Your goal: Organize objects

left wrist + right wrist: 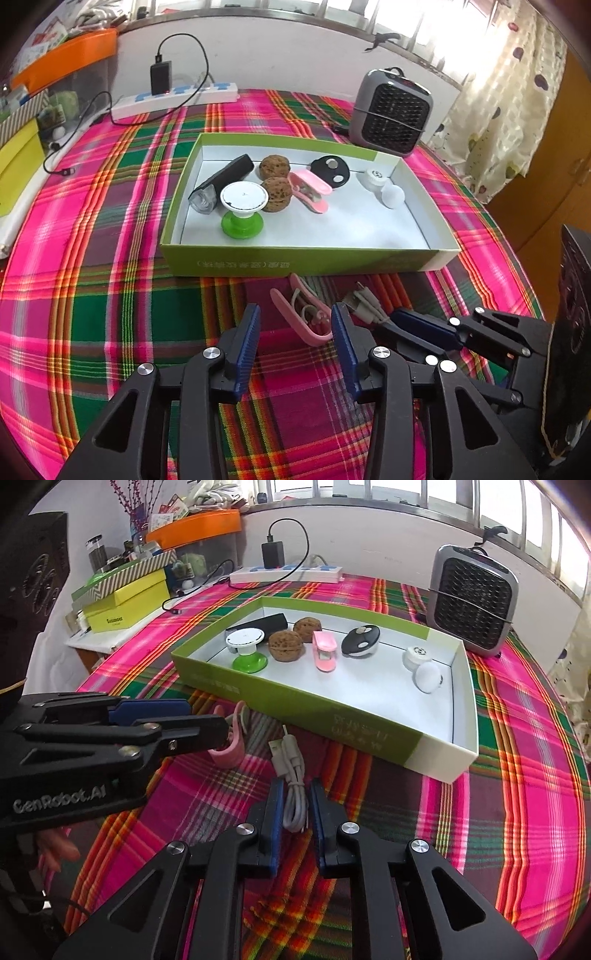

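The green box point(306, 258) sits on the plaid-covered bench point(110, 295), and everything else lies around it. Inside it are a black tube point(225, 177), a green-footed white disc point(243, 206), two walnuts point(275, 184), a pink clip point(308, 192), a black oval piece point(330, 170) and two white round pieces point(384, 184). Just in front of the box, the left claw point(295, 332) stands wide apart around a second pink clip point(303, 314), its pads seemingly not pressing it. Beside that clip, the right claw point(295, 805) is closed tight on a grey coiled USB cable point(293, 797). Behind the box stands a small grey heater point(391, 110)
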